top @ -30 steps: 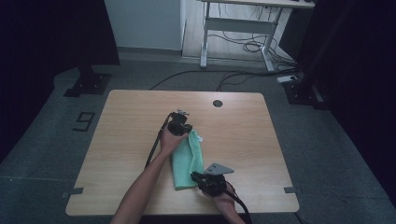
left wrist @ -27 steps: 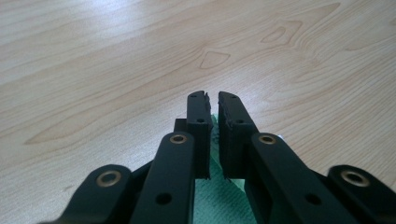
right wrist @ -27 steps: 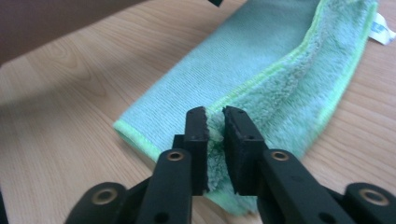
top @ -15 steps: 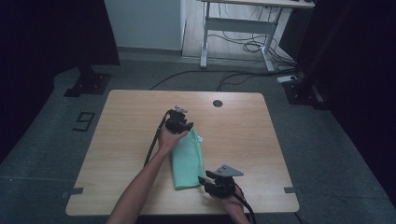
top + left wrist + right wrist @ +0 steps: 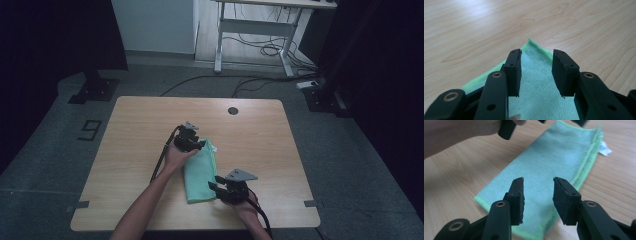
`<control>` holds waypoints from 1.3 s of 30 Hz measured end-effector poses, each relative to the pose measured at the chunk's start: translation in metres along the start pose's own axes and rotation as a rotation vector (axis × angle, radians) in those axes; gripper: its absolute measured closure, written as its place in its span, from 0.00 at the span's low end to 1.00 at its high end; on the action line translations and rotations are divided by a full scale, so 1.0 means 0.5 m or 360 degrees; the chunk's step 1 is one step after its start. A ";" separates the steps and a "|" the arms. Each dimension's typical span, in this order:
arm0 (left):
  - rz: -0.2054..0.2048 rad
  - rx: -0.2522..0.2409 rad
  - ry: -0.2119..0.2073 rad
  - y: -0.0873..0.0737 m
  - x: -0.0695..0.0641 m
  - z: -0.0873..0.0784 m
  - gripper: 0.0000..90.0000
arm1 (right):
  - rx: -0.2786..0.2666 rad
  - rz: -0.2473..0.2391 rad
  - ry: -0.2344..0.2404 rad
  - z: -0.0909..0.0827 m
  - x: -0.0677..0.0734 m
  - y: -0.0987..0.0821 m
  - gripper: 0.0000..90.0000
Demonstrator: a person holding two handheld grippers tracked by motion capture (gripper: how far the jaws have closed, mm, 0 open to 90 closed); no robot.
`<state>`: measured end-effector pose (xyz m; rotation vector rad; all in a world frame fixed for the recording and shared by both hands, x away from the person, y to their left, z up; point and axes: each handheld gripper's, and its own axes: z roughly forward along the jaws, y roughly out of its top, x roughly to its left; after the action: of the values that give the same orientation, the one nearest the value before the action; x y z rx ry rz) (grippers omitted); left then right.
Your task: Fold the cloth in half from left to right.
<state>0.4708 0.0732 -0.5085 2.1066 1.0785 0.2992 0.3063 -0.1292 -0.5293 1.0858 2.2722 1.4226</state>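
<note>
While the folded green cloth (image 5: pixel 200 172) lay flat near the middle of the wooden table (image 5: pixel 135 130), both tools were above its two ends and held nothing. The left gripper (image 5: pixel 201 145) was at the far end of the cloth, toward 12 o'clock, with its jaws apart over a corner of the fabric (image 5: pixel 536 75). The right gripper (image 5: pixel 214 185) was at the near end, toward 6 o'clock, and its jaws were also apart, with the cloth (image 5: pixel 554 165) lying below and ahead of them. A small white label (image 5: pixel 605 149) stuck out from the far long edge. In my judgement, the main risk was that a jaw would close on only the top layer, because the folded edges lay stacked closely; then the cloth would open up instead of rising as one piece. A jaw coming down too steeply could also push the fabric along the smooth wood and wrinkle it. There was much free room: the table was bare toward 3 and 9 o'clock, and the cloth was well apart from every table edge.
</note>
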 end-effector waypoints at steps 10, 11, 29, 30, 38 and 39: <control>-0.0035 0.0084 0.0042 0.005 -0.006 0.068 0.67 | 0.0178 -0.0046 0.0043 0.042 -0.010 -0.020 0.67; -0.0044 0.0087 0.0043 0.004 -0.004 0.071 0.67 | 0.0180 -0.0040 0.0044 0.039 -0.013 -0.022 0.67; -0.0025 -0.0010 0.0043 -0.002 0.006 -0.003 0.64 | 0.0195 -0.0031 0.0066 0.026 -0.034 -0.033 0.64; -0.0025 -0.0010 0.0043 -0.002 0.006 -0.003 0.64 | 0.0195 -0.0031 0.0066 0.026 -0.034 -0.033 0.64; -0.0012 0.0041 0.0066 -0.057 0.023 -0.081 0.64 | 0.0211 -0.0073 0.0031 0.027 -0.023 -0.034 0.63; -0.0012 0.0041 0.0066 -0.057 0.023 -0.081 0.64 | 0.0212 -0.0074 0.0031 0.027 -0.023 -0.035 0.63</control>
<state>0.4403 0.1131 -0.5017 2.1271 1.1195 0.3286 0.3139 -0.1328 -0.5526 1.0531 2.4192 1.2859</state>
